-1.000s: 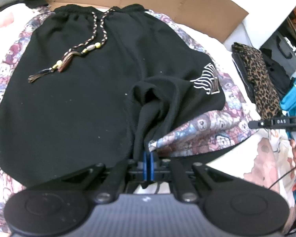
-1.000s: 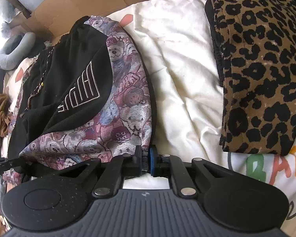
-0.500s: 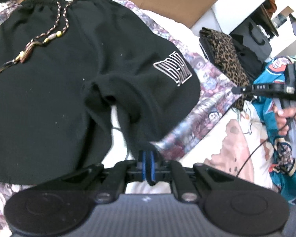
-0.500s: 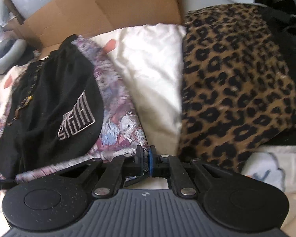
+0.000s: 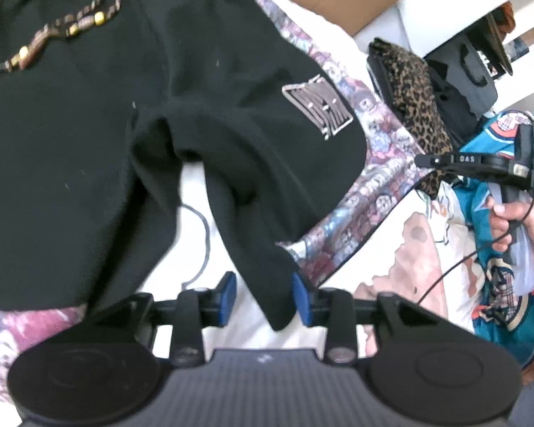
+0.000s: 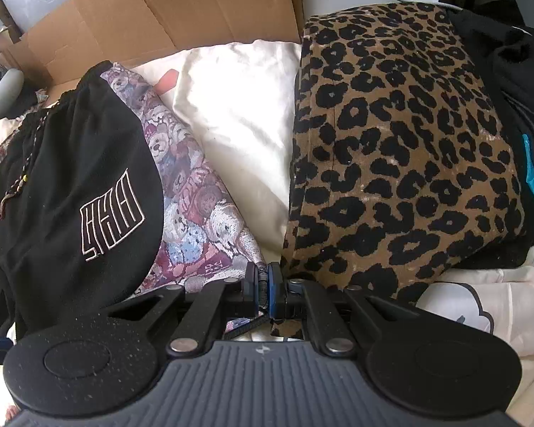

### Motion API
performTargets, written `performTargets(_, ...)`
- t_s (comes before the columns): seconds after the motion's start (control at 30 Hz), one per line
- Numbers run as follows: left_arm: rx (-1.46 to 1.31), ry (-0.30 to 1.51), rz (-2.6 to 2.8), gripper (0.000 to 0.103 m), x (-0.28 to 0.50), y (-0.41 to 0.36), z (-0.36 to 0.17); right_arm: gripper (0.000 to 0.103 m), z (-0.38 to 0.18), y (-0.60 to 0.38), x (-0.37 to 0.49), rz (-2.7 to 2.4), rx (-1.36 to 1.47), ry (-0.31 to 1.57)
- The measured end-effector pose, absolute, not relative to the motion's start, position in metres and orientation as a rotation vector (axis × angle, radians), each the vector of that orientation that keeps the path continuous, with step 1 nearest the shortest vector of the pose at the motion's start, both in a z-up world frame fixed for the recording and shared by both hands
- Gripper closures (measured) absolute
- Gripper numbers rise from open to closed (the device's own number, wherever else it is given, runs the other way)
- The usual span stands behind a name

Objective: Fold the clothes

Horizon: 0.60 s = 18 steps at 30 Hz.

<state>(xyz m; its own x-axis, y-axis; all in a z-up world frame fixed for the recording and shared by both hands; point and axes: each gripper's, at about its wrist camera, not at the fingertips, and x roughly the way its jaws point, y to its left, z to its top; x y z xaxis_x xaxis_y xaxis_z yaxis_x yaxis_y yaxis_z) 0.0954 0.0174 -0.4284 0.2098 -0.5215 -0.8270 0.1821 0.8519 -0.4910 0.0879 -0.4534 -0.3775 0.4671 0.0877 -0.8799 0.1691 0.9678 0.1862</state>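
Black shorts (image 5: 89,124) with bear-print side panels, a beaded drawstring (image 5: 71,25) and a white stitched logo (image 5: 317,110) lie spread on the bed. My left gripper (image 5: 263,299) is opening. A black leg corner hangs loose between its blue pads, close to the right pad (image 5: 300,299). In the right wrist view my right gripper (image 6: 265,284) is shut on the edge of the shorts' bear-print panel (image 6: 195,213), with the black front (image 6: 71,163) to its left. A hand (image 5: 523,220) holds that gripper at the right of the left wrist view.
A folded leopard-print garment (image 6: 402,142) lies right of the shorts on the white bedding (image 6: 238,114). Flattened cardboard (image 6: 160,10) stands behind. A teal jersey (image 5: 498,249) and a black bag (image 5: 473,71) crowd the far right. A grey neck pillow (image 6: 3,89) sits at the left.
The left jaws, earlier shut on the black leg corner, have parted and the cloth now hangs free between them. The right gripper stayed shut and its view swung toward the leopard-print garment.
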Motion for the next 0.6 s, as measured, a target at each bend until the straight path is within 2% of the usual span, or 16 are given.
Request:
performTargets(0.13, -0.345, 1.305, -0.489, 0.069, 0.098, 0.012, -0.440, 0.100, -0.379, -0.454, 0.090, -0.050, 0.259, 1.090)
performTargets(0.17, -0.368, 1.316, -0.493, 0.079, 0.098, 0.010, -0.443, 0.100, -0.379, -0.454, 0.090, -0.049, 0.259, 1.091)
performTargets(0.2, -0.385, 1.325, -0.495, 0.096, 0.098, 0.009, -0.445, 0.100, -0.380, -0.454, 0.091, -0.049, 0.259, 1.092)
performTargets(0.23, -0.394, 1.334, -0.502, 0.100, 0.098, 0.005, -0.447, 0.100, -0.380, -0.453, 0.090, -0.060, 0.258, 1.085)
performTargets(0.6, -0.483, 1.314, -0.674, 0.101, 0.079, -0.017, -0.432, 0.100, -0.347, -0.453, 0.087, -0.093, 0.230, 1.002)
